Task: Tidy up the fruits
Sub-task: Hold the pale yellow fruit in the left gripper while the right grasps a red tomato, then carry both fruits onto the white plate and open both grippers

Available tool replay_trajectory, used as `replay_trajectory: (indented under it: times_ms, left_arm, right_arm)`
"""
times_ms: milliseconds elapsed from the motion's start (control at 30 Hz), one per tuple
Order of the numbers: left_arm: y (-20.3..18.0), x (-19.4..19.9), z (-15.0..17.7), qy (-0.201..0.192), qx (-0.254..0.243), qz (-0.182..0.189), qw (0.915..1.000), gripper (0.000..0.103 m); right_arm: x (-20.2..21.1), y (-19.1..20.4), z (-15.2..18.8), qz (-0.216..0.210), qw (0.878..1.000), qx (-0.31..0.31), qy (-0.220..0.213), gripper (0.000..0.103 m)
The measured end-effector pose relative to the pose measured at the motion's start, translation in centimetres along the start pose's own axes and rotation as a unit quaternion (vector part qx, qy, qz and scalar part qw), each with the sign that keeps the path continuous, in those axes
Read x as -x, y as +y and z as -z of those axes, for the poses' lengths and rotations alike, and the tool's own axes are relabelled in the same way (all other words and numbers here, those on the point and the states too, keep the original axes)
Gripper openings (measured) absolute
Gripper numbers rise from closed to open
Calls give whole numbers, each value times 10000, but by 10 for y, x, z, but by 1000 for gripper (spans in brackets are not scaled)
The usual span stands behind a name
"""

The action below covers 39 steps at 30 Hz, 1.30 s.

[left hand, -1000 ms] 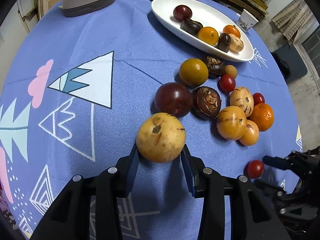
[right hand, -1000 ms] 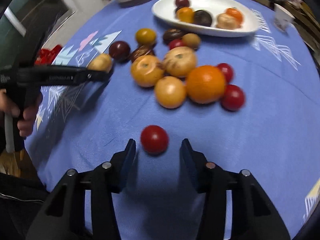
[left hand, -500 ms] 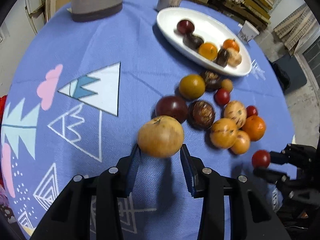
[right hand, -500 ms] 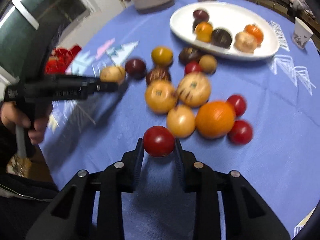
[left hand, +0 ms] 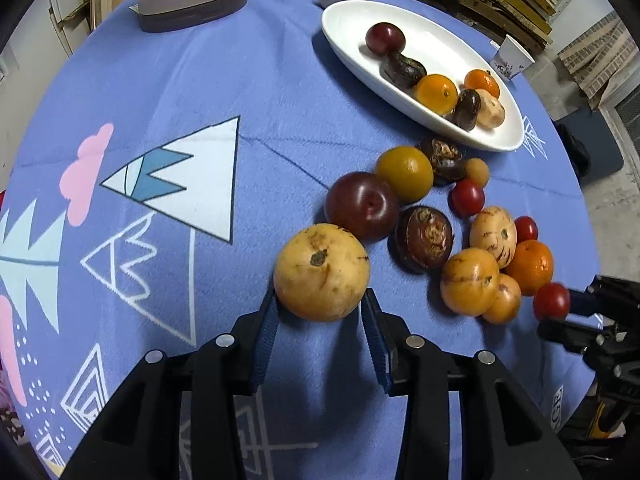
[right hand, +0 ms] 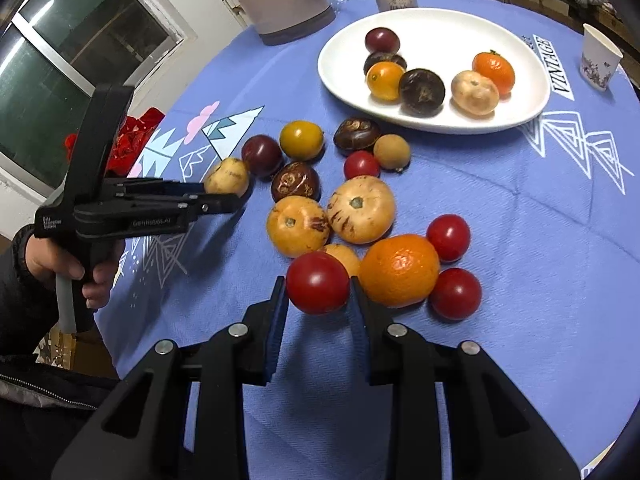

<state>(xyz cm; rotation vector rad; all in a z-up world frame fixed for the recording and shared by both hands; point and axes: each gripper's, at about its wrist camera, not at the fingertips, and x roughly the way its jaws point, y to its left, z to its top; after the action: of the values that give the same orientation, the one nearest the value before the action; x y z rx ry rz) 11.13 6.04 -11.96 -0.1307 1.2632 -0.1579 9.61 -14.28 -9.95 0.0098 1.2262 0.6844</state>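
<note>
Nearest, right tool (right hand: pixel 318 298): clamped on a small round red cherry tomato (right hand: pixel 318 282), carried just above the blue patterned cloth of the bench (right hand: pixel 540 240). Left tool (left hand: pixel 320 312): clamped on a large round yellow-tan fruit with a brown stem scar (left hand: pixel 321 272), likewise held off the cloth.

Step in hand, as judged: both fruits are to be carried to the dish. The grip on the tomato is best kept light so the skin is not split; each fruit is best lowered into a bare part of the dish and released only once it is resting, so nothing rolls.

Middle ground: a loose cluster of unsorted fruit (right hand: pixel 360 208) is left on the cloth, with orange, red, dark purple and brown pieces touching one another.

Far: a white oval ceramic dish (right hand: pixel 532 80) is stocked with six pieces, namely one dark purple plum, two dark brown fruits, one yellow-orange citrus, one orange mandarin and one tan fruit. Its near and right portions are bare.
</note>
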Motion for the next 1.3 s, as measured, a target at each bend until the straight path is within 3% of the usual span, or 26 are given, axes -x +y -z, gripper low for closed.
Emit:
replay_trajectory:
  times_ms: [167, 267, 333, 433, 533, 700, 800, 967, 1133, 1300]
  left_arm:
    - [3, 2, -7, -78, 29, -85, 9999, 59]
    - [3, 0, -9, -92, -46, -46, 9999, 57]
    - [0, -2, -9, -41, -137, 74, 9999, 45]
    - [-11, -2, -7, -58, -399, -124, 9991, 45]
    - [-15, -1, -5, 22, -413, -64, 9991, 45]
    - [-22, 30, -7, -301, -538, -30, 9981, 45]
    - [-31, 51, -30, -660, -642, 33, 9957, 45]
    - [-58, 50, -87, -954, -832, 123, 9919, 45]
    - [-78, 15, -144, -949, -831, 97, 9920, 45]
    - [-77, -17, -170, -769, -632, -114, 9950, 45]
  right_arm:
    - [-4, 5, 6, -56, 9999, 55, 98, 29]
    - [-5, 7, 9, -77, 9999, 58, 121, 29]
    - [-4, 7, 8, -75, 9999, 33, 103, 29]
    - [-1, 5, 6, -58, 10000, -29, 52, 29]
    - [7, 1, 1, -39, 9999, -83, -57, 29]
    - [27, -12, -21, -22, 9989, -236, -413, 29]
    - [38, -28, -46, 64, 9966, -350, -747, 29]
    - [39, -51, -90, 297, 9920, -443, -1141, 29]
    - [20, -71, -128, 584, 9899, -551, -1169, 29]
    - [-6, -90, -153, 747, 9879, -729, -1144, 29]
